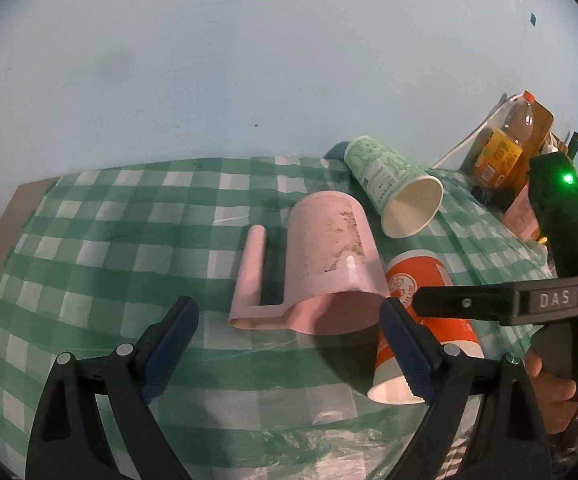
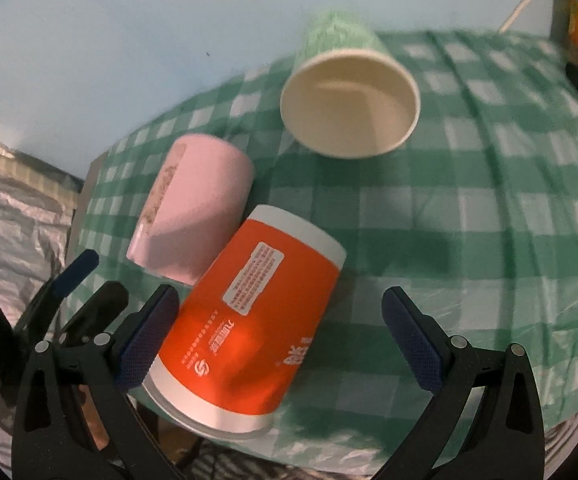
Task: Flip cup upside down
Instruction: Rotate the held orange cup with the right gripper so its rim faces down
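Three cups lie on their sides on a green checked tablecloth [image 1: 101, 240]. A pink mug [image 1: 329, 256] with a handle lies in the middle, its mouth toward my left gripper [image 1: 289, 348], which is open just in front of it. An orange and white paper cup [image 2: 249, 320] lies against the pink mug [image 2: 193, 208]. My right gripper [image 2: 281, 348] is open around the orange cup, which sits nearer the left finger [image 2: 145, 340]. A green patterned paper cup [image 2: 349, 92] lies farther back, mouth toward me. The orange cup [image 1: 421, 292] and green cup [image 1: 393, 184] also show in the left wrist view.
A bottle of brown drink [image 1: 505, 140] with an orange cap stands at the table's far right beside a white cable [image 1: 469, 136]. A pale blue wall [image 1: 249, 60] runs behind the table. The table's left edge [image 2: 85, 200] drops to a crinkled grey sheet [image 2: 13, 216].
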Tool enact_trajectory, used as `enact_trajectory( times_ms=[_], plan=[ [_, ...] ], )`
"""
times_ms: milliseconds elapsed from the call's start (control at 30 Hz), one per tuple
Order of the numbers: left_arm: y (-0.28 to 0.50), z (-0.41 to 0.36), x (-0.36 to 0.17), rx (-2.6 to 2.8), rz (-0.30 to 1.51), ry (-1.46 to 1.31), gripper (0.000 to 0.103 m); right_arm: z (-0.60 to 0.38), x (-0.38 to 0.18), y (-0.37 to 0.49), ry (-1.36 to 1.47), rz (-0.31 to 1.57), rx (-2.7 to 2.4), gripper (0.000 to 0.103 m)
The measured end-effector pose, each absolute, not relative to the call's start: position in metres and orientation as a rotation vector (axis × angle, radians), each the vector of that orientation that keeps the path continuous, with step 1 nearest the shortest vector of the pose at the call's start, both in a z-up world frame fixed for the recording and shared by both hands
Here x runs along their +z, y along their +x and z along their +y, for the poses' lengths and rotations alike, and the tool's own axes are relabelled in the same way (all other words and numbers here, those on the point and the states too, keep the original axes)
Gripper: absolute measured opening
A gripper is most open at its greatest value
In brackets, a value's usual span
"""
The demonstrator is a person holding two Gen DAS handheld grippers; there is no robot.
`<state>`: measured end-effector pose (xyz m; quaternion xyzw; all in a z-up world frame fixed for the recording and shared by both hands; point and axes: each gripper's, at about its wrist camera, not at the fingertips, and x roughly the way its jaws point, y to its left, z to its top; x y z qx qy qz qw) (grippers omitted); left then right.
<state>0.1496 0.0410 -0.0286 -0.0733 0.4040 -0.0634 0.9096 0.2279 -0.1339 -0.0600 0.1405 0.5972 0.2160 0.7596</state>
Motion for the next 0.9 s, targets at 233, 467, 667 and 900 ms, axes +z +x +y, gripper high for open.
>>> enact_trajectory(
  times_ms=[233,467,667,900],
  plan=[
    [0.152,0.044,-0.031,-0.136,0.829,-0.168,0.094,-0.122,-0.071,0.242,0.347,1.383,0.453,0.092],
    [0.155,0.043,-0.036,-0.145,0.838,-0.172,0.094,-0.124,-0.076,0.243,0.407,1.411,0.473,0.076],
    [0.153,0.042,-0.040,-0.152,0.842,-0.178,0.094,-0.125,-0.068,0.240,0.380,1.365,0.514,0.069],
    [0.149,0.041,-0.040,-0.162,0.842,-0.187,0.094,-0.127,-0.040,0.228,0.283,1.216,0.532,0.068]
  ],
)
